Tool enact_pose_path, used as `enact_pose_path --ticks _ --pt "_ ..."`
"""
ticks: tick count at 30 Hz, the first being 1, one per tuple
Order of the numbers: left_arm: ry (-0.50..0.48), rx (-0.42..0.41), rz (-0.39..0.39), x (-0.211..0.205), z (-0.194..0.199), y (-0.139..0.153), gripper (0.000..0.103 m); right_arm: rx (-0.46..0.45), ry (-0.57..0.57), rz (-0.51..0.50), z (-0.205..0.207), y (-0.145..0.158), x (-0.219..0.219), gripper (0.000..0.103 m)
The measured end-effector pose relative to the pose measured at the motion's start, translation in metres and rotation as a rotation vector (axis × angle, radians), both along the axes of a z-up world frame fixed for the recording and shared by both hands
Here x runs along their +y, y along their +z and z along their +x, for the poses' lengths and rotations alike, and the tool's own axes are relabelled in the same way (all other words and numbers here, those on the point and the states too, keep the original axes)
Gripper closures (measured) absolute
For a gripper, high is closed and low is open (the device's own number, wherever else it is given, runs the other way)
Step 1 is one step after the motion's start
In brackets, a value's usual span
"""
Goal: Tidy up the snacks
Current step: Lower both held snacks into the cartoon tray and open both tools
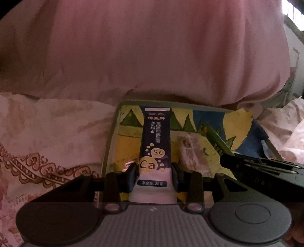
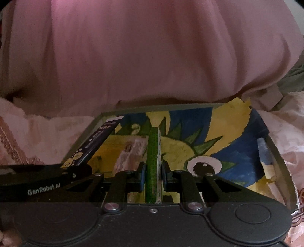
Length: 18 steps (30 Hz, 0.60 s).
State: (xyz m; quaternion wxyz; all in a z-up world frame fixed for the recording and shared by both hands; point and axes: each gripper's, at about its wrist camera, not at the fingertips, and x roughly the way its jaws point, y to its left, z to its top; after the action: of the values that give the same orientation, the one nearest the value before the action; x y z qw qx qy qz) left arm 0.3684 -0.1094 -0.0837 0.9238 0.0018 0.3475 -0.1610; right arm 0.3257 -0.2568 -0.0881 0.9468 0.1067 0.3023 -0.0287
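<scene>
This looks like a home, most likely a bedroom. A bed covered with a pale pink sheet (image 1: 47, 133) fills the lower part of both views; the sheet bears a reddish-brown paisley border, the sort of printed bedding found in a household. Behind it rises a large, soft, plain pink mass of cloth (image 1: 142, 53), either a quilt or clothing; which one is unclear. On the bed lies a shallow grey-rimmed box (image 2: 281, 161) whose bottom is painted by hand with a yellow, blue and green cartoon figure with a big eye, a homemade touch. At the upper right of the left wrist view a bright window (image 1: 293, 11) shows.
</scene>
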Motion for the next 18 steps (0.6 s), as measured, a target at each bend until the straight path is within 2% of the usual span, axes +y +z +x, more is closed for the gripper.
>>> enact_pose_path --ticks 7,10,14,18 --pt "0.001 0.059 -0.018 0.004 0.006 -0.011 0.062 0.029 -0.013 -0.012 0.001 -0.011 0.000 0.084" --pt "-0.003 0.057 -0.011 0.004 0.005 -0.011 0.061 0.042 -0.008 -0.010 0.001 -0.012 -0.001 0.084" --pt "-0.013 0.067 -0.007 0.002 0.006 -0.009 0.059 0.052 -0.008 -0.018 -0.001 -0.011 -0.001 0.077" --pt "-0.005 0.078 -0.021 0.006 0.003 -0.006 0.050 0.046 -0.031 -0.041 -0.007 -0.002 -0.004 0.064"
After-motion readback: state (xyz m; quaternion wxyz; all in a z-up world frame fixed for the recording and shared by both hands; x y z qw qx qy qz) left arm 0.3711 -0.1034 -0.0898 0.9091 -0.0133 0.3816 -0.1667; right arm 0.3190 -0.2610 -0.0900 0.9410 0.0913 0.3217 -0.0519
